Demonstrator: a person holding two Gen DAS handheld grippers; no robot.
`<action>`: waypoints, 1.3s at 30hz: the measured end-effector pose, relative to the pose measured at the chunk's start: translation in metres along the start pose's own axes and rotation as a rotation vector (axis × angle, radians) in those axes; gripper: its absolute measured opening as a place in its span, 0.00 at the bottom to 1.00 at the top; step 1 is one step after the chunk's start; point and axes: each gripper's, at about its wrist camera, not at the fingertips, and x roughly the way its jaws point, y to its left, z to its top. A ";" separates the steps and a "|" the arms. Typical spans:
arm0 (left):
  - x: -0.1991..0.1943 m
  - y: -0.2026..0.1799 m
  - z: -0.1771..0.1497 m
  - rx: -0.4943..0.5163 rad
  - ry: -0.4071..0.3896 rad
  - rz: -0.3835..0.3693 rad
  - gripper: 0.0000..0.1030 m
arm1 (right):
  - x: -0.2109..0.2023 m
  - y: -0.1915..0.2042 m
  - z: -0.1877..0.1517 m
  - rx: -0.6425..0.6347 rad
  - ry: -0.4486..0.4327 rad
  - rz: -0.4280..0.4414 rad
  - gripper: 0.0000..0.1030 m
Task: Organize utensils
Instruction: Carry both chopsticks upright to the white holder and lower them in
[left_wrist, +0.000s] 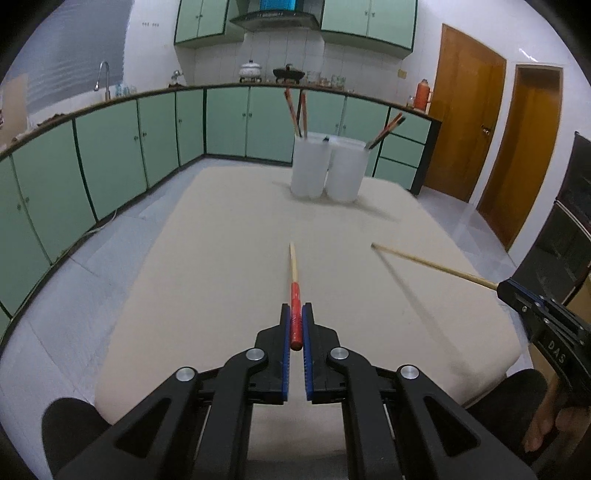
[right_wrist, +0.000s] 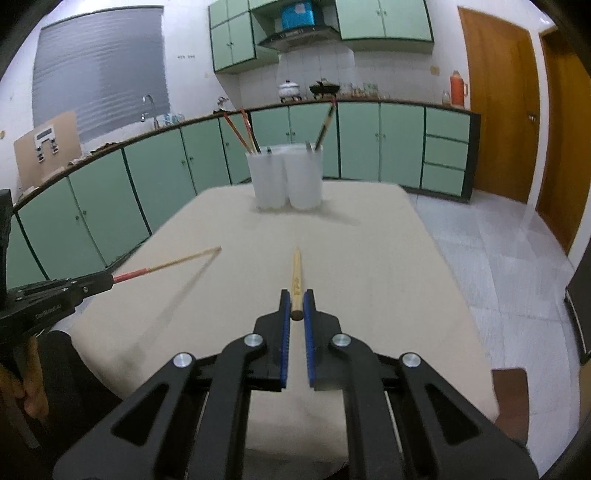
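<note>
Between pads — left hand-held gripper (left_wrist: 296, 322) clamps red-handled chopstick (left_wrist: 294, 291); right hand-held gripper (right_wrist: 296, 305) clamps plain chopstick (right_wrist: 296, 280).

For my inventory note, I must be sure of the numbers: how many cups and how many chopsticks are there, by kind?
White cups: 2
Red-handled chopsticks in the cups: 2
Dark-handled chopsticks in the cups: 2, close together, hard to separate
Red-handled chopstick in the left gripper: 1
Plain wooden chopstick in the right gripper: 1
Total: 8
</note>
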 end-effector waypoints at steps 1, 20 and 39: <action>-0.005 -0.001 0.003 0.006 -0.011 -0.002 0.06 | -0.003 0.001 0.004 -0.003 -0.007 0.001 0.06; -0.052 -0.001 0.061 0.080 -0.088 -0.055 0.06 | -0.011 0.007 0.082 -0.102 -0.007 0.034 0.06; -0.021 0.010 0.144 0.170 0.056 -0.191 0.06 | 0.043 0.002 0.201 -0.153 0.265 0.124 0.06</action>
